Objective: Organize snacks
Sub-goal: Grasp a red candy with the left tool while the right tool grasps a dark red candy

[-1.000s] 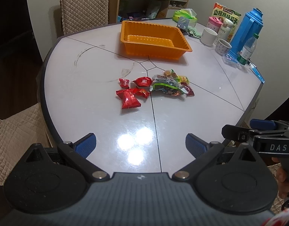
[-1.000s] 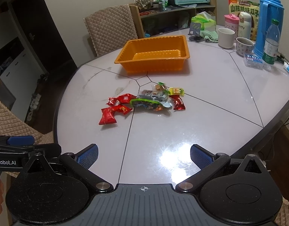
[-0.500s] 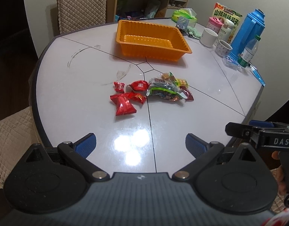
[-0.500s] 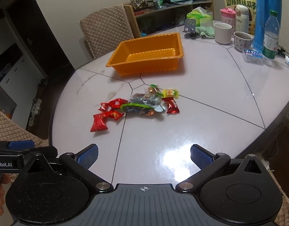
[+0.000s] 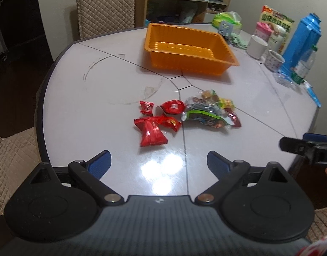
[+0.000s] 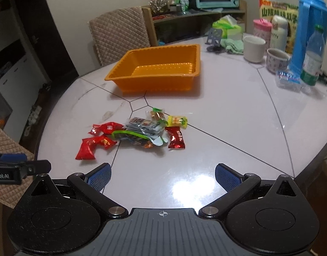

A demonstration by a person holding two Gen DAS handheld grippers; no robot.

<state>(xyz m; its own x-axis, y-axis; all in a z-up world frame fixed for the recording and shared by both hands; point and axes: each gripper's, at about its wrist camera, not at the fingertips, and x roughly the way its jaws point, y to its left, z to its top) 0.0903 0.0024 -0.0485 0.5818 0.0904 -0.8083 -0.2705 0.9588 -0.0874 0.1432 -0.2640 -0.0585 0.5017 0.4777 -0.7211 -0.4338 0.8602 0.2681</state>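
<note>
White table (image 5: 78,106), snack pile (image 5: 189,115) stretched left-right

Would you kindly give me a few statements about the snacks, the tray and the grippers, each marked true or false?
1. The orange tray has no snacks in it. True.
2. The snack pile lies on the table, nearer the camera than the tray. True.
3. The right gripper is clamped on a red packet. False: its jaws stand wide with nothing between them.
4. The large red packet sits inside the tray. False: it lies on the table at the pile's left end.
5. The left gripper holds nothing. True: its jaws are closing slightly with nothing between them.
</note>
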